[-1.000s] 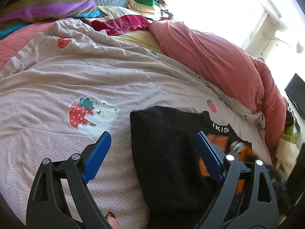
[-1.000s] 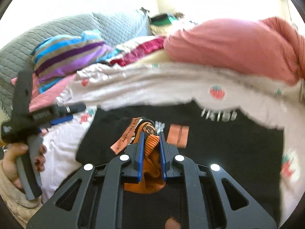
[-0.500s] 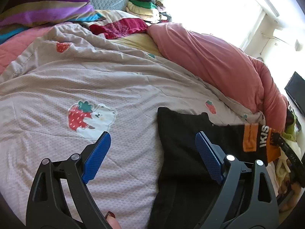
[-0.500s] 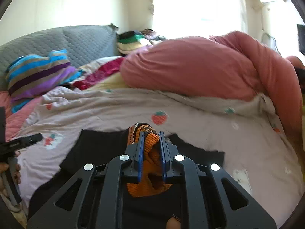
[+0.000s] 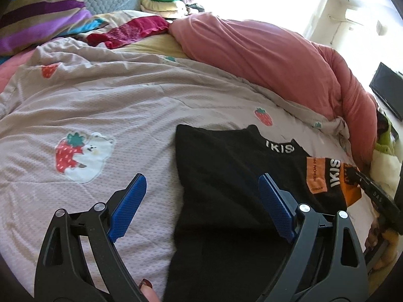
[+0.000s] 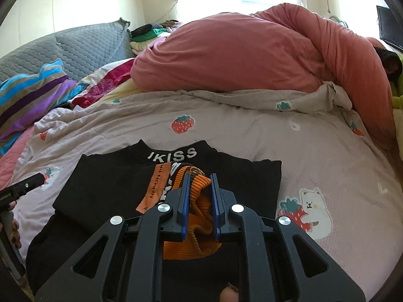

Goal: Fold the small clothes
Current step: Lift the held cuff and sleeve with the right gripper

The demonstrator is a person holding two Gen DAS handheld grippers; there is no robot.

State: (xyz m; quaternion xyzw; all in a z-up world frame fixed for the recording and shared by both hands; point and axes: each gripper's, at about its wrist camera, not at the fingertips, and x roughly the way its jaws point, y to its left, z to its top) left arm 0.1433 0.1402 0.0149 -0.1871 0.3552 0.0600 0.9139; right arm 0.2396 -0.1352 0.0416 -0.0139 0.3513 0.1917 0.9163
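A black top (image 5: pixel 226 176) with "IKISS" in white on its collar (image 6: pixel 172 154) lies on the strawberry-print quilt (image 5: pixel 113 105). An orange label strip (image 6: pixel 153 188) shows on its front. My right gripper (image 6: pixel 200 178) is shut on the sleeve's orange ribbed cuff (image 6: pixel 199 201) and holds it over the chest, just below the collar. My left gripper (image 5: pixel 201 196) hangs open above the top's left edge, one blue pad over the quilt and one over the black fabric, with nothing between them. The right gripper (image 5: pixel 372 191) appears at the far right of the left wrist view.
A rolled pink duvet (image 6: pixel 252 55) lies along the far side of the bed. A striped pillow (image 5: pixel 37 12), a red garment (image 5: pixel 131 30) and a stack of folded clothes (image 5: pixel 161 2) sit by the grey quilted headboard (image 6: pixel 75 47). A dark screen (image 5: pixel 388 88) stands at right.
The right gripper has carried the orange cuff across the black top to just below the collar. The left gripper has shifted sideways and stayed open.
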